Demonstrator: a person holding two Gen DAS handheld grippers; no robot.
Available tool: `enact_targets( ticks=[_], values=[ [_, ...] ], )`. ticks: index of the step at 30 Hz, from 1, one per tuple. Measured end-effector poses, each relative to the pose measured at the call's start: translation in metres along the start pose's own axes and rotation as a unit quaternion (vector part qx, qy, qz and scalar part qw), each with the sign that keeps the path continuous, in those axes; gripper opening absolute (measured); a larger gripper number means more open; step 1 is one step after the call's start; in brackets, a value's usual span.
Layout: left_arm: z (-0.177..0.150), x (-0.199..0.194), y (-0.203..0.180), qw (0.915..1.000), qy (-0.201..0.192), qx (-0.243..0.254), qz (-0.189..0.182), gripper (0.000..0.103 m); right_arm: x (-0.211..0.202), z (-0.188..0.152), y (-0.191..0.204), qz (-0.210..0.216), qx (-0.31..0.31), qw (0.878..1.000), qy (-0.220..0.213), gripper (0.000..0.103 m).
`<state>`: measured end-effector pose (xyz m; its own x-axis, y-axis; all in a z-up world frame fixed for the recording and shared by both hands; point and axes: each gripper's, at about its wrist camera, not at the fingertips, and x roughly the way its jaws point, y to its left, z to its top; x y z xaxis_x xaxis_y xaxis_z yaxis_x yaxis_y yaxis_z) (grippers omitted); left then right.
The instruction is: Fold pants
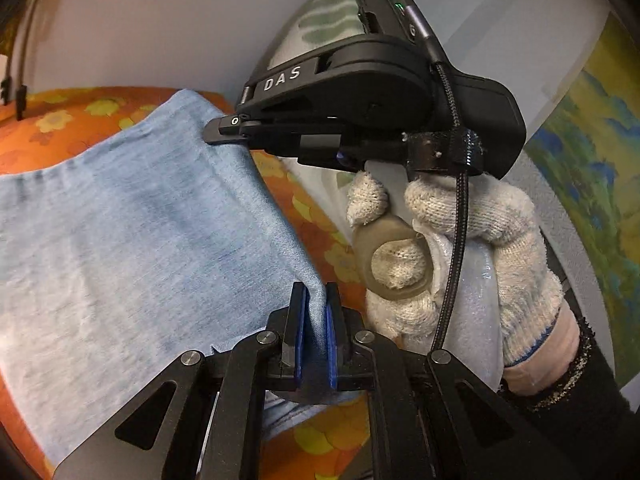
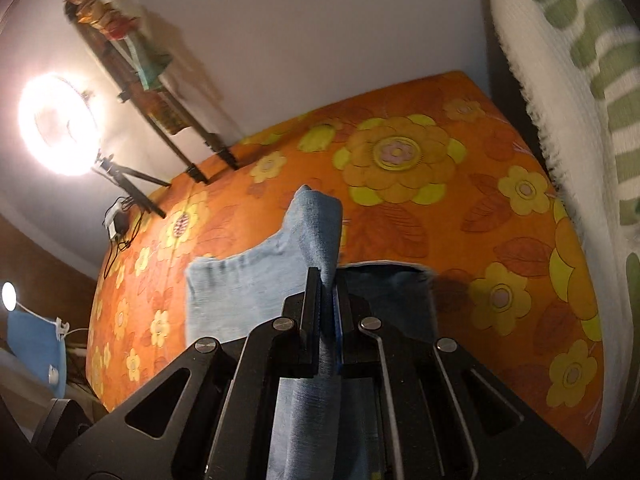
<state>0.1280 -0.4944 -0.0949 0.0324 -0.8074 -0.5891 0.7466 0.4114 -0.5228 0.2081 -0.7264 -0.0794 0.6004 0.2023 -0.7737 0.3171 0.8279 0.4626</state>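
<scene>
Mid-fold, I judge | my left claw (image 1: 316,320) and right claw (image 2: 329,300) each pinch a fabric edge of the light-blue pants (image 1: 140,220) | pants held taut above orange floral bed (image 2: 440,200) | laying down remains

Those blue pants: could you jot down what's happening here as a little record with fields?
Garment: light blue pants
Surface: orange flowered bedspread
Left gripper: shut on a pants edge
Right gripper: shut on another pants edge
Person: gloved hand holding the right gripper's handle
Background: ring light on a tripod
</scene>
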Motion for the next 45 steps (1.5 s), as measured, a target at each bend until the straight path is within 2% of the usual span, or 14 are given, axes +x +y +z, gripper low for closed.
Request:
enact_targets(
  ticks=[5, 17, 19, 20, 21, 25, 27, 31, 34, 39, 43, 44, 45],
  values=[
    [0.014, 0.027, -0.003, 0.9999, 0.005, 0.004, 0.008, 0.007, 0.012, 0.005, -0.024, 0.005, 0.007, 1.000, 0.004, 0.005],
    [0.001, 0.033, -0.010, 0.9996, 0.022, -0.007, 0.015, 0.007, 0.039, 0.003, -0.061, 0.010, 0.025, 1.000, 0.015, 0.006],
    [0.004, 0.039, -0.016, 0.9995, 0.025, -0.002, 0.016, 0.007, 0.035, 0.005, -0.065, 0.000, 0.028, 1.000, 0.006, 0.006],
    [0.007, 0.041, -0.018, 0.9995, 0.027, 0.002, 0.017, 0.010, 0.030, 0.007, -0.067, -0.012, 0.029, 0.999, -0.003, 0.007],
    [0.008, 0.042, -0.020, 0.9995, 0.029, 0.004, 0.015, 0.017, 0.026, 0.008, -0.069, -0.017, 0.033, 0.999, -0.007, 0.010],
    [0.005, 0.042, -0.035, 0.9988, 0.046, 0.015, -0.002, 0.018, 0.002, 0.009, -0.075, -0.027, 0.037, 0.999, -0.021, 0.010],
    [0.002, 0.038, -0.042, 0.9984, 0.050, 0.025, -0.003, 0.023, -0.011, 0.006, -0.074, -0.030, 0.034, 0.999, -0.027, 0.010],
    [-0.003, 0.011, -0.046, 0.9987, 0.044, 0.025, -0.002, 0.024, -0.038, -0.003, -0.068, -0.035, 0.026, 0.998, -0.039, 0.010],
    [-0.004, -0.022, -0.038, 0.9991, 0.033, 0.023, 0.011, 0.027, -0.060, -0.014, -0.060, -0.025, 0.030, 0.998, -0.045, 0.010],
    [-0.015, -0.090, -0.020, 0.9981, 0.008, 0.020, 0.057, 0.028, -0.088, -0.040, -0.029, -0.025, 0.015, 0.998, -0.054, 0.010],
    [-0.032, -0.136, 0.017, 0.9955, -0.007, 0.010, 0.094, 0.028, -0.103, -0.062, -0.003, -0.015, 0.017, 0.998, -0.064, 0.011],
    [-0.037, -0.149, 0.025, 0.9944, -0.010, 0.008, 0.105, 0.028, -0.105, -0.066, 0.003, -0.015, 0.015, 0.998, -0.065, 0.013],
    [-0.037, -0.154, 0.029, 0.9936, -0.011, 0.005, 0.112, 0.028, -0.106, -0.071, 0.011, -0.019, 0.011, 0.998, -0.065, 0.022]
  ],
)
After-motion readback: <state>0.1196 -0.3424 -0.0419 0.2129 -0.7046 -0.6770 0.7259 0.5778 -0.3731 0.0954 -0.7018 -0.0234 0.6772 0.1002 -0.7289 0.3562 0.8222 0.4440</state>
